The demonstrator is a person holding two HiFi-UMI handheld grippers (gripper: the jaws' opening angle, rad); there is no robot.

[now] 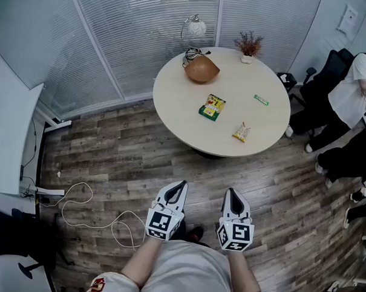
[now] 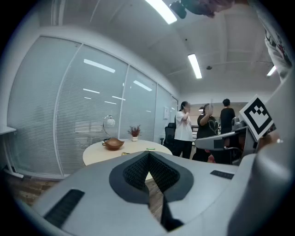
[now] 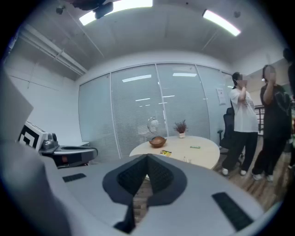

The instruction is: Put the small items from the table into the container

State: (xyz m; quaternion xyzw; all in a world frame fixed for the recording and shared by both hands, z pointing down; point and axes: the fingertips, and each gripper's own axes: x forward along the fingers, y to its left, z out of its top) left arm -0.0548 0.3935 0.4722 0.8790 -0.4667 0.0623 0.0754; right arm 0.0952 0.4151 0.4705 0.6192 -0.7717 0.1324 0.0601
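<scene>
Both grippers are closed and hold nothing. The left gripper (image 1: pixel 181 186) and the right gripper (image 1: pixel 231 193) have their jaws pressed together, and they hang side by side low over the wooden floor (image 1: pixel 110 151). They point forward to the round table (image 1: pixel 172 111), which is well apart from them. On it the small orange sachet (image 1: pixel 241 133) lies nearest, almost straight ahead of the right gripper. The green-yellow snack packet (image 1: pixel 212 107) lies ahead between the two grippers, its long axis running away from the person. The green bar (image 1: pixel 260 100) is farther to the right. The brown bowl (image 1: pixel 201 69), which I judge to be the container, stands at the far edge, more on the left gripper's side.
</scene>
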